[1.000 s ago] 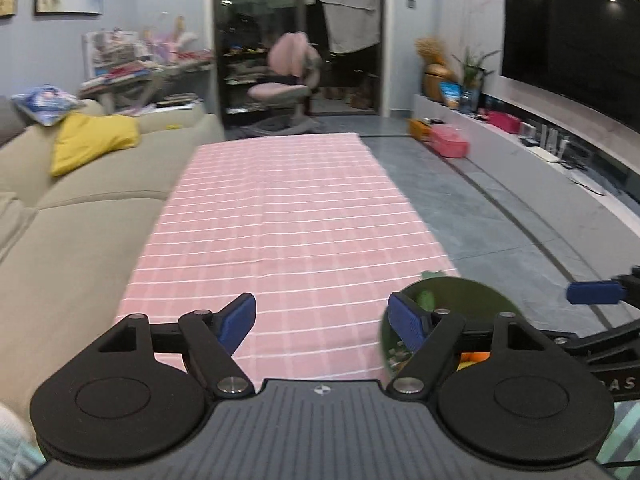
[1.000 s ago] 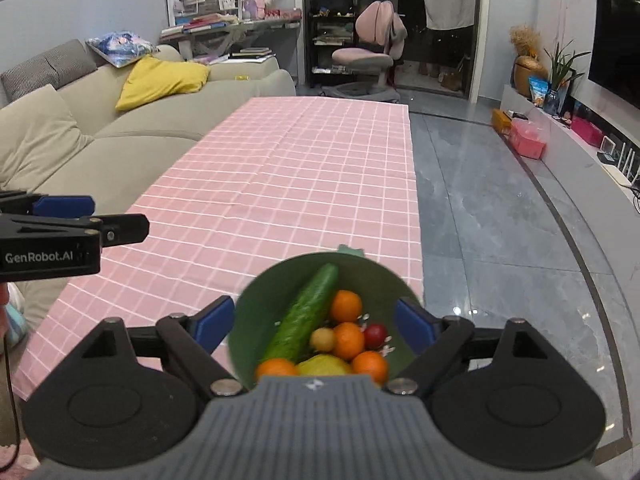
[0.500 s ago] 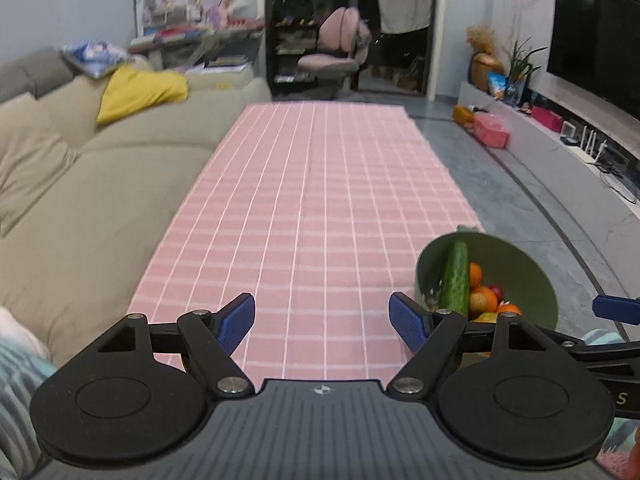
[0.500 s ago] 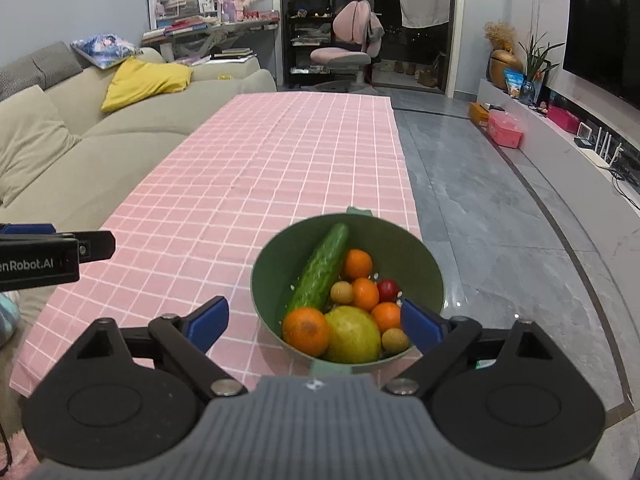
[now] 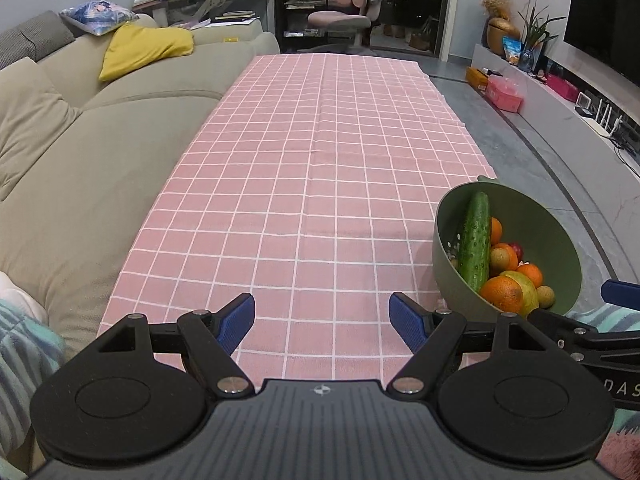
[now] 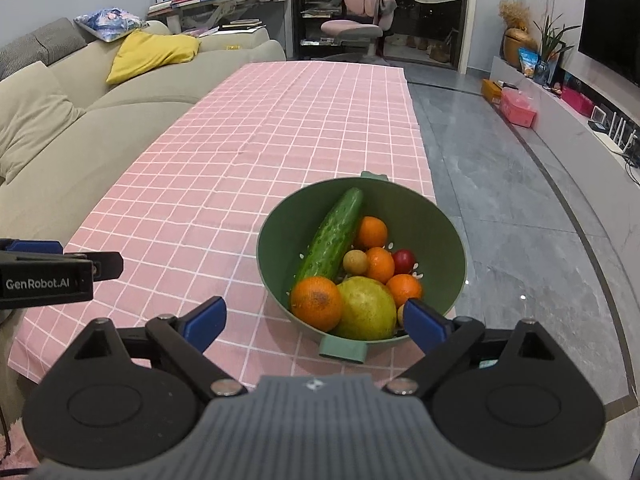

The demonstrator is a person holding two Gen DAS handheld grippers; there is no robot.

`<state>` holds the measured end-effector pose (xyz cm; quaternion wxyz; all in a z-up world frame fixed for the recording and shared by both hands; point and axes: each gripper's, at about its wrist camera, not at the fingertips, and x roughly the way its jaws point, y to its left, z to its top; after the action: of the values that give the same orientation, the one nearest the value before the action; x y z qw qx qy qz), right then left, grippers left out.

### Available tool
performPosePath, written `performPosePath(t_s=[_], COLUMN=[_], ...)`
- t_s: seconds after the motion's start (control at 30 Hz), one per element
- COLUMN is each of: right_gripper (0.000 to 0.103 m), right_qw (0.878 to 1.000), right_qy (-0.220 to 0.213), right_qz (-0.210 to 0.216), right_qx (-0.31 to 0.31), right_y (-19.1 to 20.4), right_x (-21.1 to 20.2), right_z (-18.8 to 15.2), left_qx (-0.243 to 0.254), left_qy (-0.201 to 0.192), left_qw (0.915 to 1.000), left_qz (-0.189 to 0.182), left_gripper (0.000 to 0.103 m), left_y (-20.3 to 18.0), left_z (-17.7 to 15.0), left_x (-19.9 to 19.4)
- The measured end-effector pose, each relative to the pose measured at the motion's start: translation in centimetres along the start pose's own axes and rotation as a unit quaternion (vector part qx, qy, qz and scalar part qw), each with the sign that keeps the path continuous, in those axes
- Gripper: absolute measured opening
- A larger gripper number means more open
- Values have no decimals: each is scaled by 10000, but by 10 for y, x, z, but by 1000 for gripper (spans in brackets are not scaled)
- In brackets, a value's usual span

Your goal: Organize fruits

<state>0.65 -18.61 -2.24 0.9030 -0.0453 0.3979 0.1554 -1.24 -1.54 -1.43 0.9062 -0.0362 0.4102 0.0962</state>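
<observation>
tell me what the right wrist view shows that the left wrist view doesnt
Only the right wrist view: the bowl's near handle tab, the small red fruit in plain sight, and the whole bowl interior from above.

Only the left wrist view: striped cloth at the lower left edge, and bare tablecloth between the open left gripper fingers.

Both: the green bowl on the pink checked tablecloth, the cucumber, the oranges, the sofa and the pink chair. The right gripper is open too.
</observation>
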Motion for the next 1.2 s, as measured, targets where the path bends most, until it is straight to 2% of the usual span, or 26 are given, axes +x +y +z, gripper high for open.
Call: performPosePath(t_s=[1.2], right_gripper=[92], right_qw=[10000], right_qy=[51], right_qz=[-8], right_qx=[11], right_y=[0], right_x=[2], right_z=[-1], left_qx=[-27], left_qy=[39], left_qw=[10000], left_qz=[29], left_gripper=[90], left_y=[1], left_z=[3], left_x=[-1])
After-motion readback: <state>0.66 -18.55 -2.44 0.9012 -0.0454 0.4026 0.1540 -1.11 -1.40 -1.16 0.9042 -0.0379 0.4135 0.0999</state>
